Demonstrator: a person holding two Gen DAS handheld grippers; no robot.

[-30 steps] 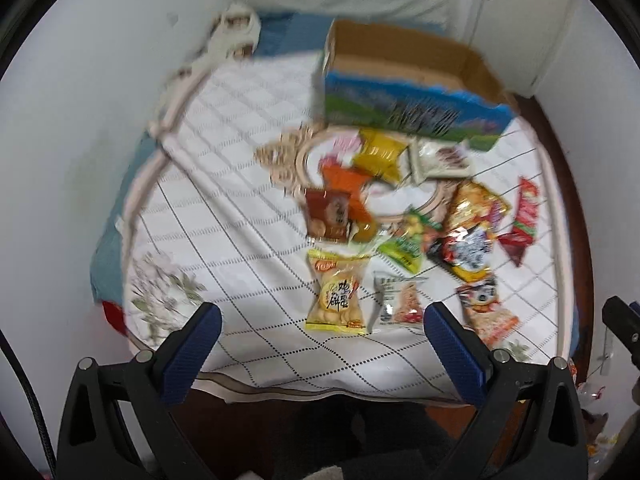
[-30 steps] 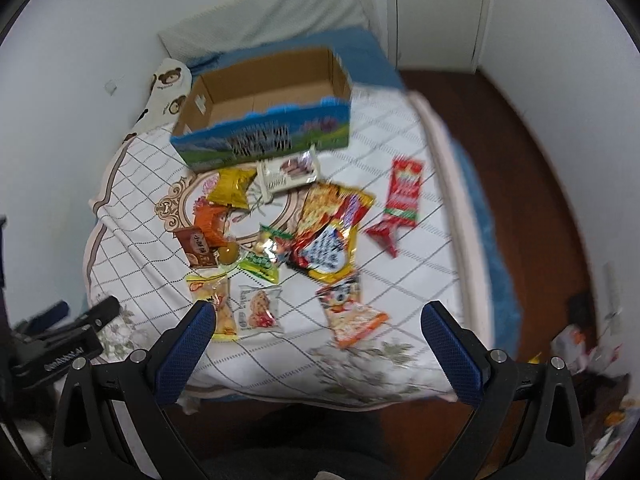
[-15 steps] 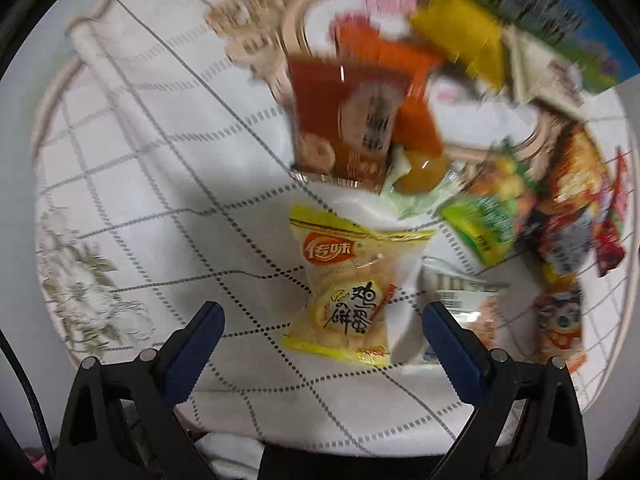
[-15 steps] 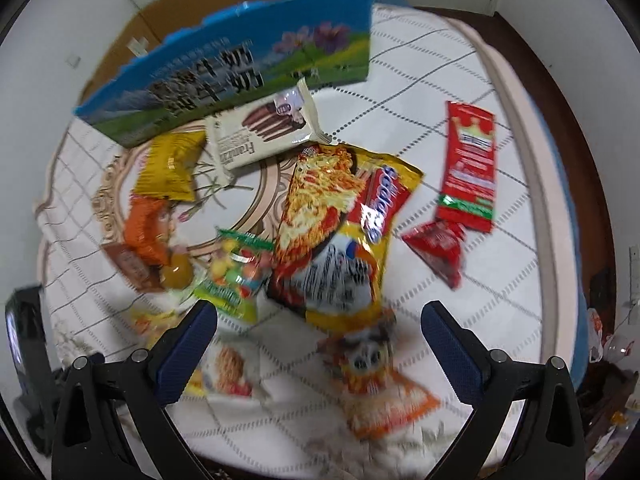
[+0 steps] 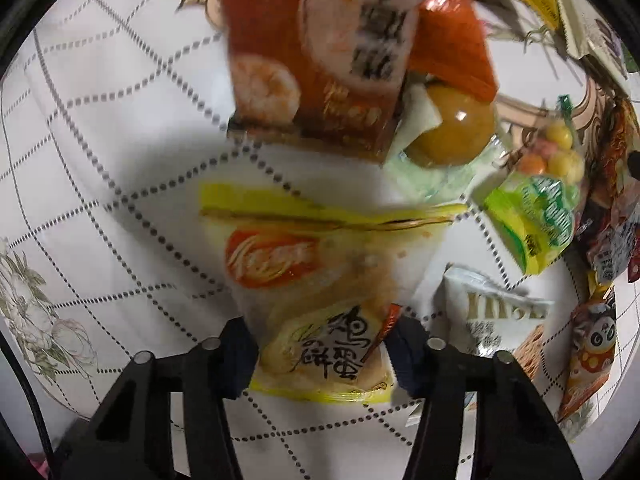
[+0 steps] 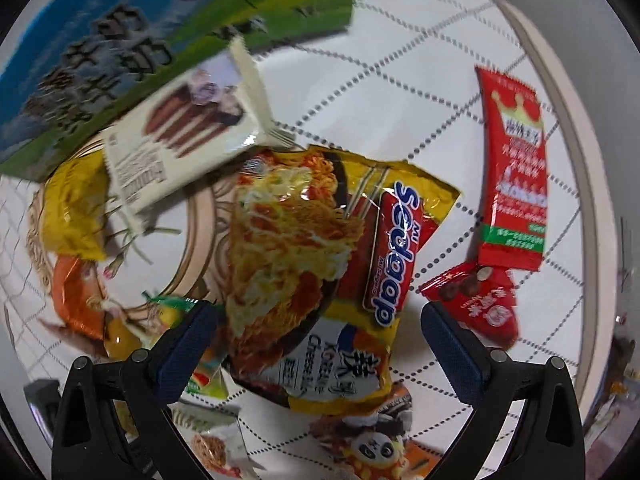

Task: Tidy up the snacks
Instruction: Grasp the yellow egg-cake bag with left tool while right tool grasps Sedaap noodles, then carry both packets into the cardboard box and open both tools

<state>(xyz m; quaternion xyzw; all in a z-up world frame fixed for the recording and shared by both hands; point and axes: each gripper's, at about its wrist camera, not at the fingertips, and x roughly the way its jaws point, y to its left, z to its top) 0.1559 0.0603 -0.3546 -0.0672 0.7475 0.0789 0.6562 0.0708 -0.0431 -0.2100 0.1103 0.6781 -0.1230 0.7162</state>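
In the left wrist view my left gripper (image 5: pixel 322 354) has its jaws closed in against both sides of a yellow egg-biscuit packet (image 5: pixel 320 280) lying on the white quilt (image 5: pixel 100 160). In the right wrist view my right gripper (image 6: pixel 318 344) is open, its fingers straddling a yellow Sedaap noodle packet (image 6: pixel 320 260) without touching it. The blue and green cardboard box (image 6: pixel 140 40) stands at the far left of that view.
Around the egg-biscuit packet lie a brown packet (image 5: pixel 320 60), an orange one (image 5: pixel 448 40), a jelly cup (image 5: pixel 452 132), a green sweets bag (image 5: pixel 536 220) and a white packet (image 5: pixel 496 320). Near the noodles lie a wafer packet (image 6: pixel 180 140), two red packets (image 6: pixel 516 180) and a panda packet (image 6: pixel 372 448).
Both grippers have dropped close to the quilt. The left jaws have closed in on the egg-biscuit packet. The right gripper has come down over the noodle packet, still open.
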